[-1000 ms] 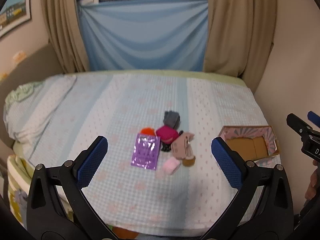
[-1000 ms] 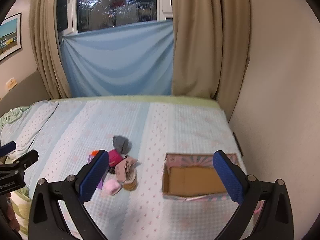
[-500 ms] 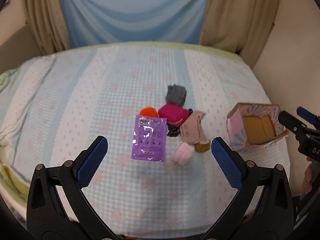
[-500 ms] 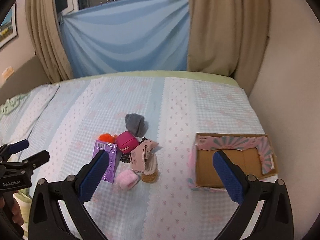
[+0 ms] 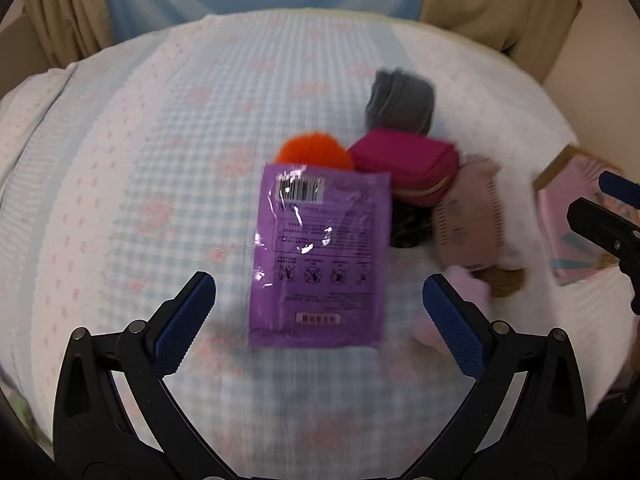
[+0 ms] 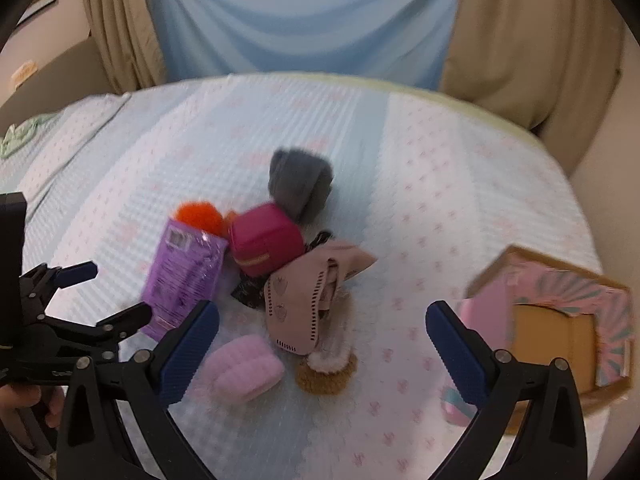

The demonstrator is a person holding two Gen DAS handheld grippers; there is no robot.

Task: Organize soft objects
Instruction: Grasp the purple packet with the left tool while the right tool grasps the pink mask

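The left gripper [image 5: 318, 312] hung over the bed [image 5: 160, 128] with its jaws spread wide and empty, straddling the lower end of a flat purple packet [image 5: 320, 256]. Behind the packet an orange pompom [image 5: 312, 150], a magenta pouch [image 5: 404, 160] and a grey rolled sock [image 5: 400, 102] sat touching in a cluster. The right gripper [image 6: 322, 330] also had its jaws spread and held nothing, above a pink knitted item [image 6: 244, 368], a beige sock [image 6: 308, 300] and a tan fuzzy item [image 6: 328, 372]. An open cardboard box [image 6: 560, 320] stood to the right, apart from the heap.
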